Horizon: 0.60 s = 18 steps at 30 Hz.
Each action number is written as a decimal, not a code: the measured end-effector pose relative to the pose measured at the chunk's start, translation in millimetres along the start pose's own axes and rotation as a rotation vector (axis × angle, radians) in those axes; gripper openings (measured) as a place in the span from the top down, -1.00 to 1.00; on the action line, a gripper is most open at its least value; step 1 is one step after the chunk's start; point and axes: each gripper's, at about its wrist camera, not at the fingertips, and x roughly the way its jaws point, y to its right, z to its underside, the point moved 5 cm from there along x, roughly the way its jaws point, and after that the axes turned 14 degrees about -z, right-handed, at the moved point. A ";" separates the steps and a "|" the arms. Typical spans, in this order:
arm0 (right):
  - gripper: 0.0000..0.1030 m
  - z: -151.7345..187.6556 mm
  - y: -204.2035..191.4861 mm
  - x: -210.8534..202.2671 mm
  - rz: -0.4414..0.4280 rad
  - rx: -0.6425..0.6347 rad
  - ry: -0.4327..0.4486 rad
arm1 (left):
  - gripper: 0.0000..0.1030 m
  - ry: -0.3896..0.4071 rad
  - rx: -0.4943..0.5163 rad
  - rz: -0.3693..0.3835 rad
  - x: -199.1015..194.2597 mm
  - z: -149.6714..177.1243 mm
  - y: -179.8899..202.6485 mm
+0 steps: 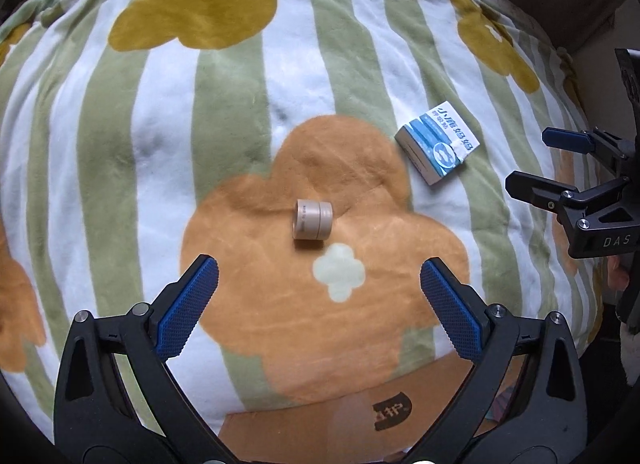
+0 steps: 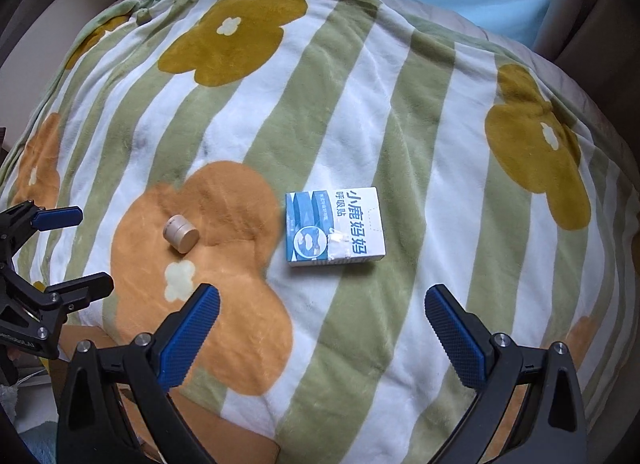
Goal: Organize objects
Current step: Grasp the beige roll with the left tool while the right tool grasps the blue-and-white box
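A fleece blanket [image 1: 240, 112] with green and white stripes and big orange and mustard flowers covers a soft, rounded mound. On the large orange flower lies a small beige roll of tape [image 1: 314, 219], resting on its side, just above the flower's pale centre. To its right, on the stripes and well apart from it, a small blue and white box [image 2: 335, 226] lies flat, face up. Its front reads "小鹿妈妈" in large blue characters with "呼吸贴" beside it, above a round picture; a torn white patch shows near the middle of the face.

The left gripper [image 1: 319, 304] hovers above the near part of the orange flower, its blue-padded fingers [image 1: 188, 306] spread wide and holding nothing, the roll lying ahead between them. The right gripper [image 2: 322, 324] hovers nearer the box, fingers likewise spread wide and empty. In the left view the right gripper's body carries the letters "DAS". At the blanket's near edge a brown cardboard box [image 1: 320, 428] peeks out, with a dark printed mark I cannot read.
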 end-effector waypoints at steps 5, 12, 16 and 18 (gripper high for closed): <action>-0.99 -10.4 13.3 36.8 -0.008 -0.010 -0.073 | -0.85 -0.072 -0.015 0.009 37.8 -6.0 2.8; -0.99 -18.9 25.9 71.9 -0.008 -0.042 -0.148 | -0.68 -0.107 -0.008 0.017 65.7 -11.8 7.3; -0.99 -22.5 31.5 85.4 -0.002 -0.048 -0.171 | -0.43 -0.123 0.000 0.023 78.1 -13.9 11.8; -0.99 -23.9 32.0 89.4 -0.004 -0.054 -0.174 | -0.32 -0.124 0.008 0.022 82.5 -15.2 14.2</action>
